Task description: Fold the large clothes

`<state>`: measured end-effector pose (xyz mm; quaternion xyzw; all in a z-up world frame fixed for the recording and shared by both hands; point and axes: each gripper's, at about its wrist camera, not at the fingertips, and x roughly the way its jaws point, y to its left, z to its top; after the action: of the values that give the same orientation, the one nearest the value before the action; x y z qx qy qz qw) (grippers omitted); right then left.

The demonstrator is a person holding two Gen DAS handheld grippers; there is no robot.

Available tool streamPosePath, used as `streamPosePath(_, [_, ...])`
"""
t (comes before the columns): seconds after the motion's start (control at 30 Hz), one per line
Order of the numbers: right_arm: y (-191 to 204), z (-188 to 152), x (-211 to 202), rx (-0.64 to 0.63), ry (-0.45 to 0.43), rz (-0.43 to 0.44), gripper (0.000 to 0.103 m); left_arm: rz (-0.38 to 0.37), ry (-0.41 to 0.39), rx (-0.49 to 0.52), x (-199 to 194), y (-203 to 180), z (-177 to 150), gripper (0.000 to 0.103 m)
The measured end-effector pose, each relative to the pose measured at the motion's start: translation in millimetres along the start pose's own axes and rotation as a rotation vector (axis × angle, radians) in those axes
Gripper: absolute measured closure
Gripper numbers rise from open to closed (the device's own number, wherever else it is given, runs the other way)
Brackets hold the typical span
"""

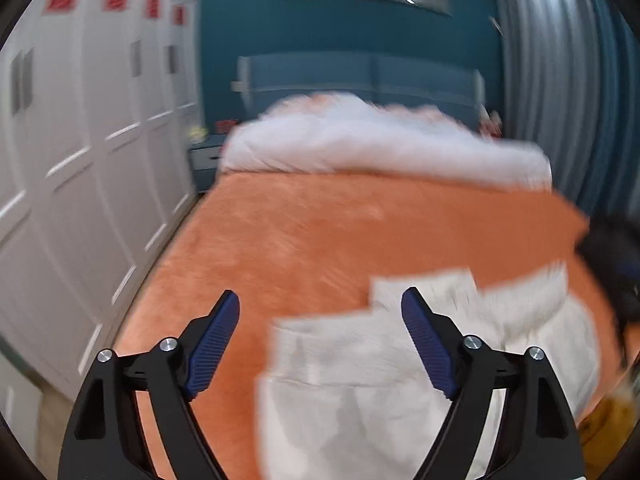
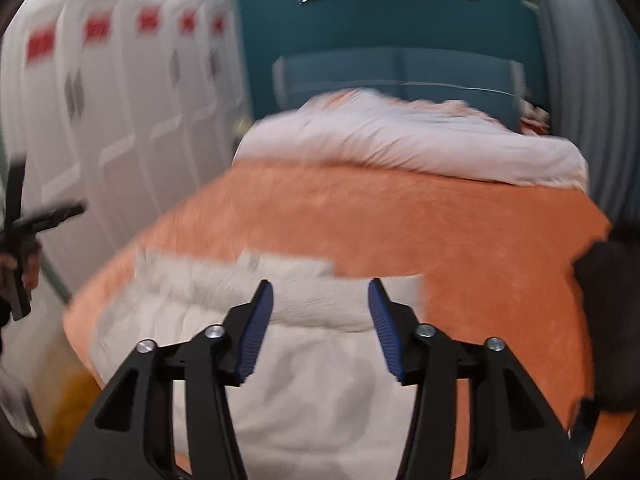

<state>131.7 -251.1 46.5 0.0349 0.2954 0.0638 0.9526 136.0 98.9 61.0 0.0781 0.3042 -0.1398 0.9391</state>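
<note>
A large white garment with a furry trim (image 1: 360, 360) lies folded on the orange bed cover (image 1: 320, 232), at the near end of the bed. It also shows in the right wrist view (image 2: 312, 360), its furry edge away from me. My left gripper (image 1: 320, 320) is open and empty above the garment's left part. My right gripper (image 2: 320, 308) is open and empty above its right part. Both views are motion-blurred. The left gripper's body shows at the left edge of the right wrist view (image 2: 24, 232).
A rolled white duvet (image 1: 380, 144) lies across the head of the bed before a blue headboard (image 1: 360, 76). White wardrobe doors (image 1: 80, 160) line the left side. A dark object (image 2: 608, 320) sits at the bed's right edge. Grey curtains (image 1: 560, 80) hang at the right.
</note>
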Motion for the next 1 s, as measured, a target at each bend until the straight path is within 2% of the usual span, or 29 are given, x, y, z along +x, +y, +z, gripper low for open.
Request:
streamPosePath(0.07, [27.6, -4.7, 34.8, -0.047, 0.051, 0.021, 0.071, -0.049, 0.109, 0.029, 43.3, -43.8, -21.5, 0.022])
streamPosePath(0.1, [39.5, -8.8, 56.5, -0.084, 0.078, 0.009, 0.071, -0.053, 0.138, 0.028, 58.3, -54.6, -28.4, 0.022])
streamPosePath(0.17, [47.7, -17.7, 92.2, -0.136, 0.125, -0.038, 0.072, -0.012, 0.164, 0.049, 87.0, -73.1, -42.7, 0.022])
streamPosePath(0.2, [45.8, -21.6, 107.3, -0.137, 0.15, -0.054, 0.075, 0.038, 0.154, 0.071, 100.5, -81.2, -48.1, 0.021])
streamPosePath(0.27, [31.9, -27.7, 135.3, -0.096, 0.186, -0.085, 0.076, 0.081, 0.16, 0.061, 119.3, -83.7, -52.7, 0.019])
streamPosePath(0.37, [3.5, -31.0, 162.1, 0.013, 0.221, -0.065, 0.076, 0.084, 0.194, -0.058, 150.3, -64.7, -55.7, 0.014])
streamPosePath(0.5, [-11.3, -40.3, 196.5, 0.095, 0.253, -0.035, 0.076, 0.086, 0.203, -0.114, 175.9, -60.6, -65.3, 0.013])
streamPosePath(0.67, [-20.3, -58.0, 216.7, 0.145, 0.261, -0.009, 0.076, 0.102, 0.186, -0.134, 191.4, -67.0, -70.6, 0.009])
streamPosePath(1.0, [-20.4, -76.5, 231.4, 0.206, 0.242, 0.022, 0.076, 0.111, 0.172, -0.163, 207.0, -67.9, -84.4, 0.008])
